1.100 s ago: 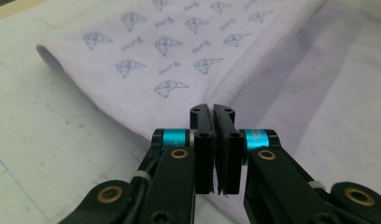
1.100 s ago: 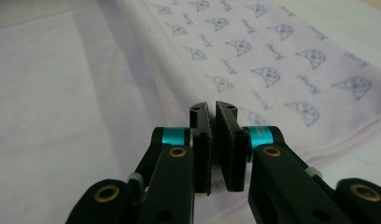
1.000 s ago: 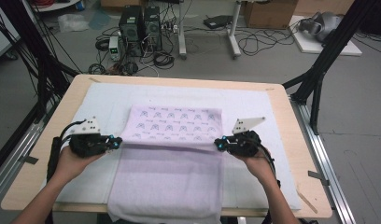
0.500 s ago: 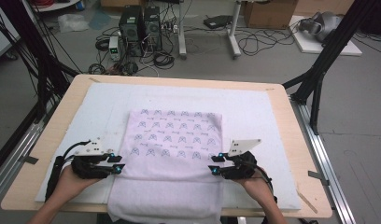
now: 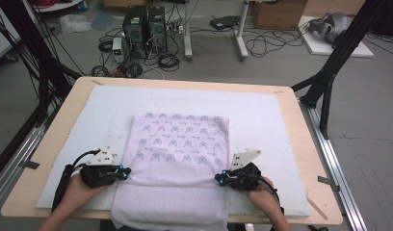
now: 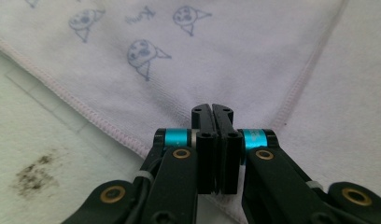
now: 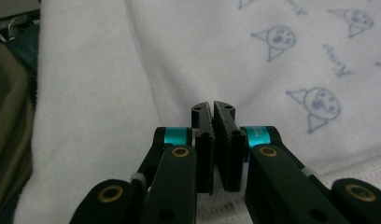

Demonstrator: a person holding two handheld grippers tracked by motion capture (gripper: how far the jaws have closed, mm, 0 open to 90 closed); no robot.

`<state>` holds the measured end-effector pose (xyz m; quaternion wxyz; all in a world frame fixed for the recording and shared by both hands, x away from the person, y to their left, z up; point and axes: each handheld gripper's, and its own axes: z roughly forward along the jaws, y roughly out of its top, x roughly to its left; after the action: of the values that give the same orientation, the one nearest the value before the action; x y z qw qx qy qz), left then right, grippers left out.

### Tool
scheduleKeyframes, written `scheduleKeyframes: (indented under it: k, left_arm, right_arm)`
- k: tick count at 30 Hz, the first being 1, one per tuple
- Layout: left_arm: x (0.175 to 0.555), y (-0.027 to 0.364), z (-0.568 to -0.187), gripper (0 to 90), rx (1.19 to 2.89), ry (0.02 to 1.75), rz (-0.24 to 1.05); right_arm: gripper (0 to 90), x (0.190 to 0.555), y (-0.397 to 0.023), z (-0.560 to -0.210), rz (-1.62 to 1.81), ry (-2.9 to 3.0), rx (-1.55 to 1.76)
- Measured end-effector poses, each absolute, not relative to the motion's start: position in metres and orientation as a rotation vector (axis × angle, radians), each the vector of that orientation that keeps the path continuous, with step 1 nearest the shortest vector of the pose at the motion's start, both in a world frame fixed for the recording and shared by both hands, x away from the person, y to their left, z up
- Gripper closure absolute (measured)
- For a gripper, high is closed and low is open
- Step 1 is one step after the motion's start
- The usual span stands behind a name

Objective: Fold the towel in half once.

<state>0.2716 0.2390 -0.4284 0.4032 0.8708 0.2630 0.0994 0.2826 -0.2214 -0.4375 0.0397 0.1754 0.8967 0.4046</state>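
Hands are resting at the near table (image 5: 305, 144) edge in the high view, left gripper (image 5: 121, 172) and right gripper (image 5: 219, 179) flanking the folded towel (image 5: 177, 144) on the white mat (image 5: 262, 115). In the left gripper view, jaws are pressing together, nothing visibly between them, over the towel's hem. In the right gripper view, jaws are likewise meeting above printed cloth.

Wooden table (image 5: 50, 159) — white pad (image 5: 262, 115), printed towel (image 5: 177, 144)
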Motion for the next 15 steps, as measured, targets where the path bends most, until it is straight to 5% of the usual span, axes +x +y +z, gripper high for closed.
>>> scheduleKeyframes:
  k: [11, 15]
  left_arm:
    - [0.221, 0.253, -0.398, 87.6, 2.130, 0.574, 0.245]
    - [0.227, 0.253, -0.402, 67.8, 2.146, 0.601, 0.267]
  right_arm:
    - [86.2, 0.248, -0.234, -0.400, 1.461, 2.690, 0.470]
    - [68.4, 0.247, -0.238, -0.406, 1.451, 2.694, 0.534]
